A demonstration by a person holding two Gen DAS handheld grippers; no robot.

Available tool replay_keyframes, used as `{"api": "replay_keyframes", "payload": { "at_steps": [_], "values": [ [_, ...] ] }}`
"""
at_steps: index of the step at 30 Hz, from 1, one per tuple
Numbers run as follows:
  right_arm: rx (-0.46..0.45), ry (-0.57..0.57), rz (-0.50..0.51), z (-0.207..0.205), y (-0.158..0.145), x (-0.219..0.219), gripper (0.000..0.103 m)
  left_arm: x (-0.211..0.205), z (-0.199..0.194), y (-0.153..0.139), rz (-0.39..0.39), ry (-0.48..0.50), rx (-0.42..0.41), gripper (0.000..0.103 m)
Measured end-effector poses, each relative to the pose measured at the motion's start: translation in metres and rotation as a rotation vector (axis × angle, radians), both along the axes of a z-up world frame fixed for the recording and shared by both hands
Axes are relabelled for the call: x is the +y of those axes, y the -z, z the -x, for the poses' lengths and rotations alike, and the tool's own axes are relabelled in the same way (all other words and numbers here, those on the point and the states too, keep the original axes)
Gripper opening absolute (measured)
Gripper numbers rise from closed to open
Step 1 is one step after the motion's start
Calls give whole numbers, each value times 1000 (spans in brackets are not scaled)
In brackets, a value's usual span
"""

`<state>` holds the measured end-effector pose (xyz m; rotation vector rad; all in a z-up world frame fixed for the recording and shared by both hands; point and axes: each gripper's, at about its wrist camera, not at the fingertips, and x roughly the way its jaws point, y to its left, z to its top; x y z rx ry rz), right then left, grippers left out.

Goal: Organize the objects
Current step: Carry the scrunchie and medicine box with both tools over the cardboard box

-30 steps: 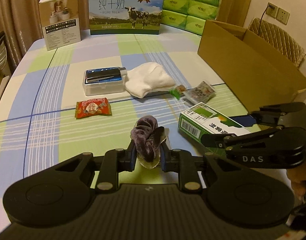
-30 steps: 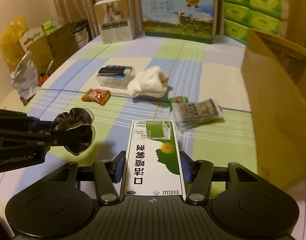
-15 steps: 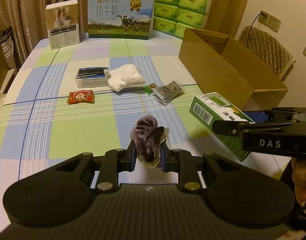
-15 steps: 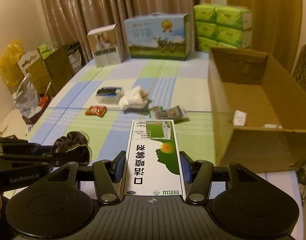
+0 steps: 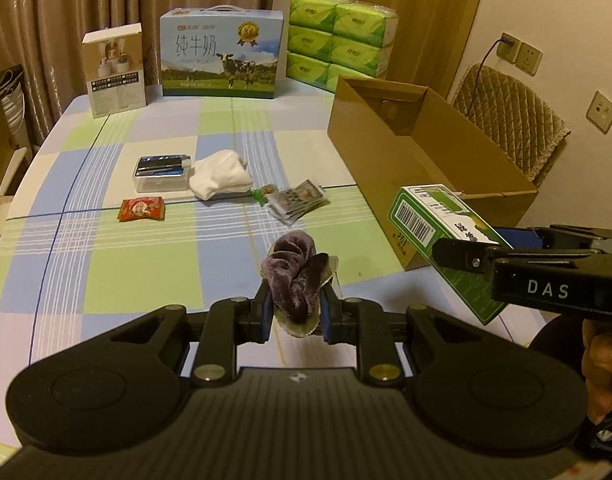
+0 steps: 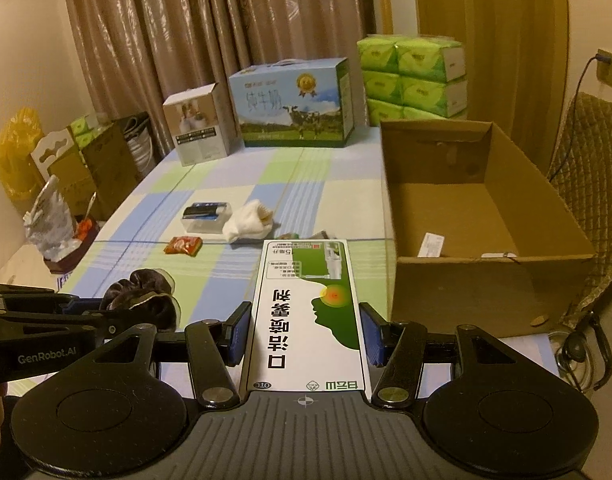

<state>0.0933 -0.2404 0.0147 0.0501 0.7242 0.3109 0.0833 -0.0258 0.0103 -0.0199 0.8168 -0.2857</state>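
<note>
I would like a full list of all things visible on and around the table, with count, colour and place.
cardboard box: 1, brown, open, table's right side
milk carton: 1, blue, far edge
small box: 1, white-tan, far left
tissue packs: 1 stack, green, far right
clear case: 1, mid-table
cloth: 1, white, beside case
snack packet: 1, red
sachets: 1 bundle, grey
medicine box: 1, green-white, in right gripper
scrunchie: 1, purple, in left gripper

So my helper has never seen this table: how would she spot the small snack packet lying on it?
Start at the open cardboard box and look left across the checked tablecloth, past the white cloth. The snack packet lies flat just in front of the clear plastic case; it is the only red item.
</note>
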Motion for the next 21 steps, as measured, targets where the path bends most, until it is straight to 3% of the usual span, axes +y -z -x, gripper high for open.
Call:
{"api": "replay_keyframes", "payload": {
  "at_steps": [21],
  "values": [
    [-45,56,-5,6,-21,-34,52,-24,0,-18,11,22,-32,18]
  ]
}}
